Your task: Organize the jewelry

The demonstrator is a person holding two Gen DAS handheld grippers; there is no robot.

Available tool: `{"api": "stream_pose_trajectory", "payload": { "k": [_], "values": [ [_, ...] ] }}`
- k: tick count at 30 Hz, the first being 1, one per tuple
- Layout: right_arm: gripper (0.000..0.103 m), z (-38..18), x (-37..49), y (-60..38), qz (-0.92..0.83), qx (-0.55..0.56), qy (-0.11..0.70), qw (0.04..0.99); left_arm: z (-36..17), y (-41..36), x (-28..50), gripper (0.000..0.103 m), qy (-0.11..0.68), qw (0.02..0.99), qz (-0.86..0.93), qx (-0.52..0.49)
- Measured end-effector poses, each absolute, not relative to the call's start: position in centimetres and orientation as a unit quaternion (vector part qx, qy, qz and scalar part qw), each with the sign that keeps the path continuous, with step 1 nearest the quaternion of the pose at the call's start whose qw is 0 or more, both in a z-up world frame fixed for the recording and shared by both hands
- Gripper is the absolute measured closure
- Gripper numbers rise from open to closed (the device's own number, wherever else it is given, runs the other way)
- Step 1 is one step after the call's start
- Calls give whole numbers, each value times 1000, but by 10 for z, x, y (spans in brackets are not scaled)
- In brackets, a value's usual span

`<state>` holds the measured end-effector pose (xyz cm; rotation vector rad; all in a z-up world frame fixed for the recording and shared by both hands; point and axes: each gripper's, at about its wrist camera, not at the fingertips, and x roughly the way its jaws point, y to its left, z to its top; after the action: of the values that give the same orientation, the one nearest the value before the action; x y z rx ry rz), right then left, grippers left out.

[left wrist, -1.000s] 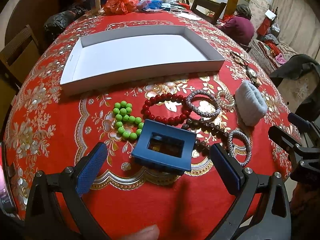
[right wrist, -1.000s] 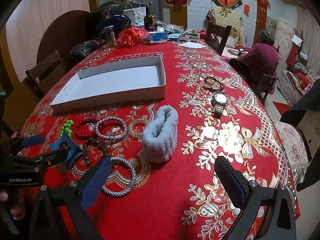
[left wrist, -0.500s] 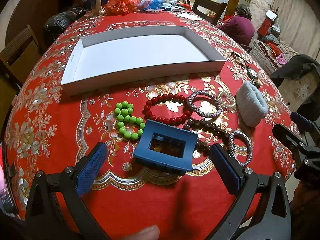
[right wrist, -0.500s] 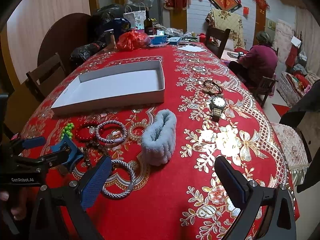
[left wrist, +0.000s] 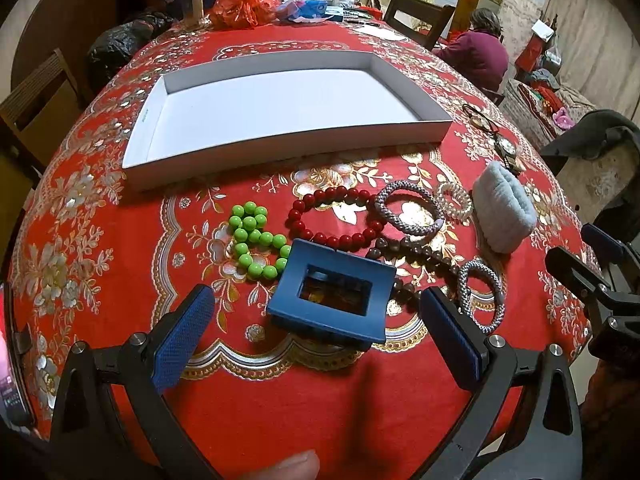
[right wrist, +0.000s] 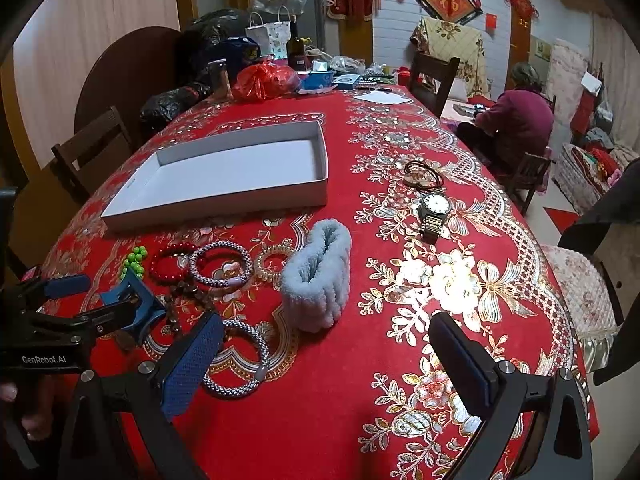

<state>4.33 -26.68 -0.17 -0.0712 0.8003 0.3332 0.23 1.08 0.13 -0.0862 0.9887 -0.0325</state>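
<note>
My left gripper (left wrist: 316,332) hangs just above the red floral tablecloth (left wrist: 100,240) with its jaws spread wide and nothing held. The blue rectangular hair claw clip (left wrist: 332,296) lies on the cloth between the two blue pads (left wrist: 182,338), touching neither. The same clip shows at the left edge of the right wrist view (right wrist: 138,306), partly hidden behind the left gripper.

My right gripper (right wrist: 324,364) is also spread wide and holds nothing. It sits over bare cloth near the table edge. Its left pad (right wrist: 192,364) overlaps, in view, a grey braided hair tie (right wrist: 240,360); I cannot tell whether they touch.

Layout of the jewelry, left wrist view:
- Green bead bracelet (left wrist: 256,240): bunched, just left of the clip.
- Red bead bracelet (left wrist: 336,216): beyond the clip, open loop.
- Second grey braided hair tie (left wrist: 408,208): touching the red bracelet on its right.
- Dark brown bead string (left wrist: 416,256): runs from the clip's right side toward the near hair tie.
- Clear spiral hair tie (left wrist: 454,200): between the braided tie and the light blue fluffy scrunchie (left wrist: 504,212).
- Wristwatch (right wrist: 434,208): well to the right, beside dark thin hair bands (right wrist: 424,172).

The white shallow box (left wrist: 288,148) stands beyond the jewelry, nothing in it.
</note>
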Motion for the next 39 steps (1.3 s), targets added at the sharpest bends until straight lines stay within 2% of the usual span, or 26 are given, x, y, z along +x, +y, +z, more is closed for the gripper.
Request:
{"api": "stream_pose_trajectory", "payload": {
  "k": [39],
  "values": [
    [1,0,45,-268,160,-29,385,908,7,26,2,0,470,881,-8,-57]
  ]
}}
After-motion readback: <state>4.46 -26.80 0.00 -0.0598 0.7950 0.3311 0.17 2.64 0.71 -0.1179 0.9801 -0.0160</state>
